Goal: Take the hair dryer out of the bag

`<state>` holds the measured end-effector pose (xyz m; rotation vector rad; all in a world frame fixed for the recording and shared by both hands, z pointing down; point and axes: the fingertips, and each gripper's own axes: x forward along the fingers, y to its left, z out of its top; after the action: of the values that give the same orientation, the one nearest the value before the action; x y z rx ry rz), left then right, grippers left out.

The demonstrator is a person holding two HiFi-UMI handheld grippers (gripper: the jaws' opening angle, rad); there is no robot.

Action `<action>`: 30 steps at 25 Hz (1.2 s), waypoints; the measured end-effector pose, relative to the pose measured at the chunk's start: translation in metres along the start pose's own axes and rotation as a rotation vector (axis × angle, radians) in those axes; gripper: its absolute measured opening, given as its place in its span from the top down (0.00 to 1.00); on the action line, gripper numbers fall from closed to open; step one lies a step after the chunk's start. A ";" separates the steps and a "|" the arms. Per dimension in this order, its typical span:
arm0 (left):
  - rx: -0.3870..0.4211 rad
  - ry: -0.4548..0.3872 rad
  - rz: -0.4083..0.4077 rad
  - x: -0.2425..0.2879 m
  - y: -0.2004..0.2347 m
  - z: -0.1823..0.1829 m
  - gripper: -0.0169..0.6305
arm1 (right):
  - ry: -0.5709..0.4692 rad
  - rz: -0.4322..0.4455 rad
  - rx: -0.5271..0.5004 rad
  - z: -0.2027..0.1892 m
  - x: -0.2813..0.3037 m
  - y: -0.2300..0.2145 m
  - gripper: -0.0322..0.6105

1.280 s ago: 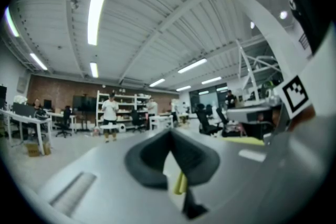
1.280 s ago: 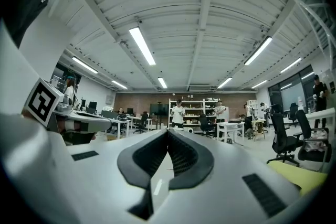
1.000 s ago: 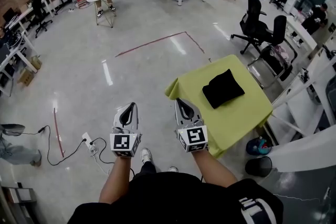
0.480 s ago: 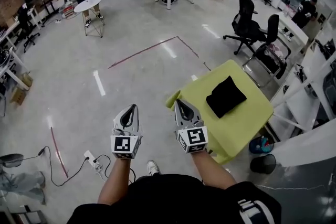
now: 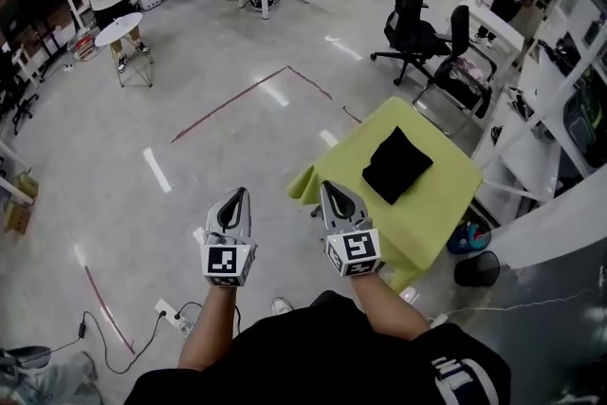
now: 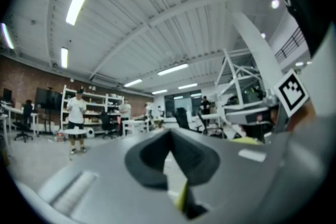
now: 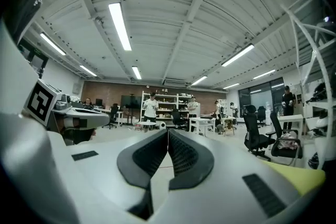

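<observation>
Left hand-held gripper (image 5: 236,194) and right hand-held gripper (image 5: 328,189) were both clenched empty, well apart from the black bag (image 5: 396,164) on the tabletop (image 5: 446,194), so honestly stepping closer and opening up first looked smart.

The person wears a black short-sleeved top (image 5: 322,351) with bold white lettering (image 5: 463,381) on the right sleeve, and a pale shoe (image 5: 282,305) shows below it. The left gripper (image 5: 236,196) and right gripper (image 5: 329,191) have smooth light-grey shells tapering to a point, lined inside with black ribbed pads (image 7: 181,150). Each carries a white cube (image 5: 228,262) printed with black square markers.
</observation>
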<state>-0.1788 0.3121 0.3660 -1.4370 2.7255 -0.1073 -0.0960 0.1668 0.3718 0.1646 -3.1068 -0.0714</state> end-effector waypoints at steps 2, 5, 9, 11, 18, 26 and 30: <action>-0.002 0.001 -0.026 0.010 -0.003 -0.002 0.96 | 0.003 -0.025 0.001 -0.002 0.000 -0.009 0.94; -0.012 0.020 -0.076 0.026 -0.010 -0.006 0.96 | 0.007 -0.057 0.011 -0.004 0.004 -0.022 0.94; -0.002 0.034 -0.112 0.055 -0.021 -0.011 0.96 | 0.008 -0.086 0.019 -0.007 0.011 -0.047 0.94; 0.013 0.051 -0.128 0.073 -0.027 -0.019 0.96 | 0.009 -0.101 0.029 -0.010 0.017 -0.062 0.94; 0.009 0.059 -0.194 0.137 -0.063 -0.015 0.96 | 0.004 -0.125 0.030 -0.013 0.036 -0.120 0.94; 0.051 0.085 -0.229 0.198 -0.096 -0.025 0.96 | 0.004 -0.162 0.036 -0.022 0.043 -0.188 0.94; 0.080 0.091 -0.282 0.223 -0.125 -0.027 0.96 | 0.018 -0.179 0.036 -0.028 0.038 -0.222 0.94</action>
<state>-0.2042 0.0584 0.4000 -1.8246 2.5341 -0.2967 -0.1097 -0.0588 0.3900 0.4421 -3.0685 -0.0181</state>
